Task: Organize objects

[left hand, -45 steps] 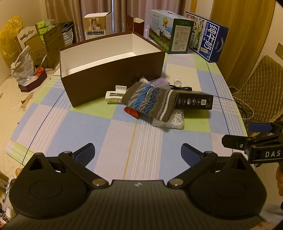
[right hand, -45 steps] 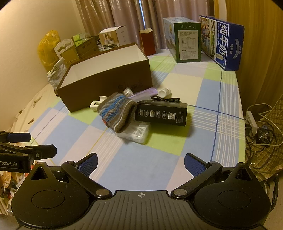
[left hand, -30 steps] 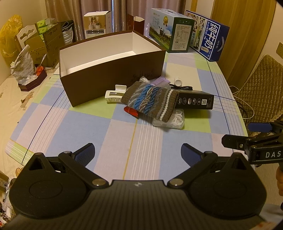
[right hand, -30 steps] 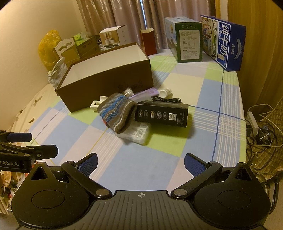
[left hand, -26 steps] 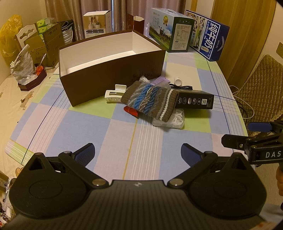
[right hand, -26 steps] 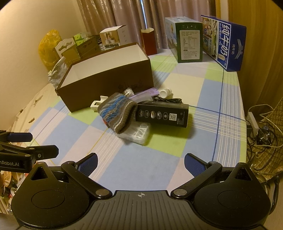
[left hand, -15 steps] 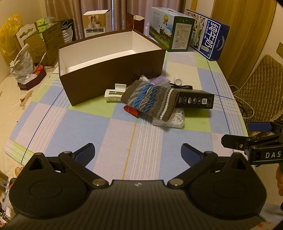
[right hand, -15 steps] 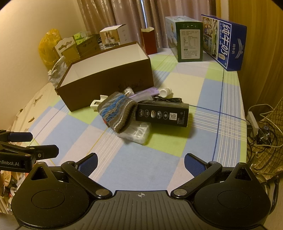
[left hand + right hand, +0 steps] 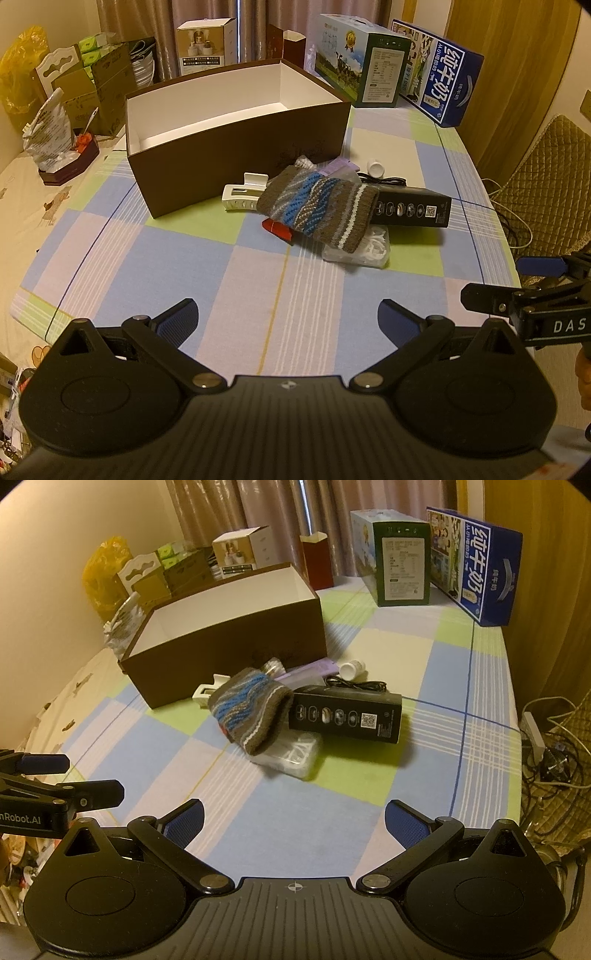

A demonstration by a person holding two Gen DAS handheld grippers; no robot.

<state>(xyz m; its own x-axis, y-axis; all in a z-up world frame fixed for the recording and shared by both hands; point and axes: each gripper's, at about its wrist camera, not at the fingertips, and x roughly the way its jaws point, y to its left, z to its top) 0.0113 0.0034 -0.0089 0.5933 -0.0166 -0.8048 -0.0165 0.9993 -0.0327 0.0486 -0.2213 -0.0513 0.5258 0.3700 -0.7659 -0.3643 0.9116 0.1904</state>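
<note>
left gripper (image 9: 287, 320) fingers spread, right gripper (image 9: 293, 819) likewise

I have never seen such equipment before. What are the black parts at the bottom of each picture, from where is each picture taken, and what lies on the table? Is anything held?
There is no robot here. A person holds one hand-held two-finger gripper in each hand, and each gripper carries a wide-angle camera looking forward along its fingers.

One picture comes from the left gripper; the other from the right gripper. Each also appears at the edge of the other's view. Both stand open and hold nothing.

On the checked tablecloth stands an open brown box; what shows of its inside is bare. In front of it lies a small pile: a striped knitted sock, a white hair clip, a black carton, a clear plastic case, something red, a small white bottle and a black cable.
</note>
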